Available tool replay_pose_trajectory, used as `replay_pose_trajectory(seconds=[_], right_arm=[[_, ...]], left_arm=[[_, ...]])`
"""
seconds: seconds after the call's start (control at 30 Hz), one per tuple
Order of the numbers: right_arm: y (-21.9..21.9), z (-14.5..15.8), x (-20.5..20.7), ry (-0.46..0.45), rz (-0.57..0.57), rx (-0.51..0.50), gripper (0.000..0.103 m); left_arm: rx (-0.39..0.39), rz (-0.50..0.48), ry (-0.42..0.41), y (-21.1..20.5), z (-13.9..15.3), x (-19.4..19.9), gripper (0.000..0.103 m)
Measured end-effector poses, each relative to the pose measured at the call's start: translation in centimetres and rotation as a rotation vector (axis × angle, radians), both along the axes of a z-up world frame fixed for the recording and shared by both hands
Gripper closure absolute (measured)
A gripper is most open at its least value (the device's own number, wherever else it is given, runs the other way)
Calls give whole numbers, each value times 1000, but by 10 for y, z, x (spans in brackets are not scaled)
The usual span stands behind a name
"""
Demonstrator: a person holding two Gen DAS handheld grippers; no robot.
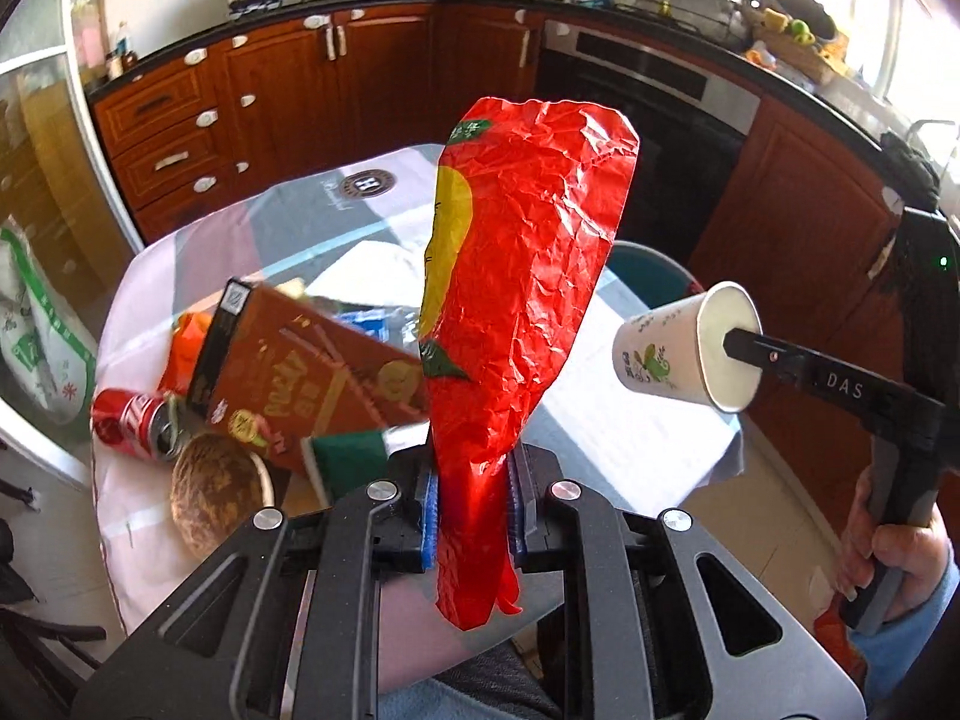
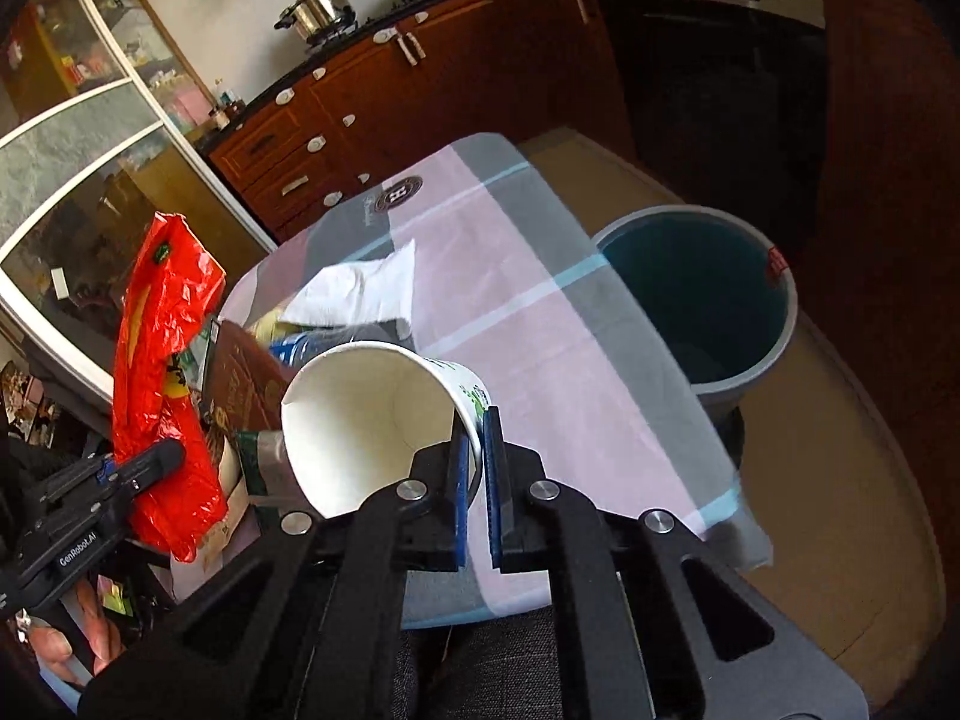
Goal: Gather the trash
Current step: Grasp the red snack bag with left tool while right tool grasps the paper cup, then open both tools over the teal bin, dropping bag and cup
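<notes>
My left gripper (image 1: 471,480) is shut on a crumpled red snack bag (image 1: 522,276) and holds it upright above the table; the bag also shows in the right wrist view (image 2: 159,372). My right gripper (image 2: 477,462) is shut on the rim of a white paper cup (image 2: 372,414), held on its side above the table's near edge; the cup shows in the left wrist view (image 1: 684,354). A grey trash bin (image 2: 708,294) with a dark inside stands on the floor right of the table. More trash lies on the table: a brown box (image 1: 306,384), a red can (image 1: 135,423), a white napkin (image 2: 360,291).
The table has a pink and grey checked cloth (image 2: 528,312). A brown round item (image 1: 213,492) and an orange wrapper (image 1: 186,348) lie at its left. Wooden kitchen cabinets (image 1: 282,90) and an oven (image 1: 648,120) stand behind. A glass door (image 2: 78,180) is at the left.
</notes>
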State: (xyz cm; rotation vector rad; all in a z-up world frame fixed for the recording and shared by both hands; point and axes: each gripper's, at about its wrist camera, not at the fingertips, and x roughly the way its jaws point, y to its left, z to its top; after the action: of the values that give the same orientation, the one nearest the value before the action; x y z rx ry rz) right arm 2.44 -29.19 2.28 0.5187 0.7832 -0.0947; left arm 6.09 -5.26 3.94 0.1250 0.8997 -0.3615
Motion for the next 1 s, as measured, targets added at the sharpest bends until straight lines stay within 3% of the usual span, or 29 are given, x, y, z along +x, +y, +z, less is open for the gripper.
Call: replay_pose_trajectory(seconds=[0.23, 0.43, 0.67, 0.87, 0.93, 0.97, 1.0], right_arm=[[-85, 13, -4, -28, -188, 1, 98], [-143, -9, 7, -9, -283, 50, 98], [-185, -51, 20, 67, -328, 113, 98], [-211, -80, 39, 132, -331, 152, 98], [-218, -88, 46, 146, -330, 160, 98], [-220, -91, 49, 150, -328, 161, 98], [-222, -95, 47, 153, -324, 160, 98]], left_arm=[[8, -153, 41, -85, 1, 41, 86], [-77, -241, 103, -155, 1, 83, 85], [-101, -307, 203, -238, -40, 131, 85], [-118, -302, 269, -275, -81, 168, 84], [-108, -295, 280, -281, -94, 176, 78], [-87, -285, 284, -283, -99, 179, 61], [-68, -274, 277, -283, -102, 181, 53]])
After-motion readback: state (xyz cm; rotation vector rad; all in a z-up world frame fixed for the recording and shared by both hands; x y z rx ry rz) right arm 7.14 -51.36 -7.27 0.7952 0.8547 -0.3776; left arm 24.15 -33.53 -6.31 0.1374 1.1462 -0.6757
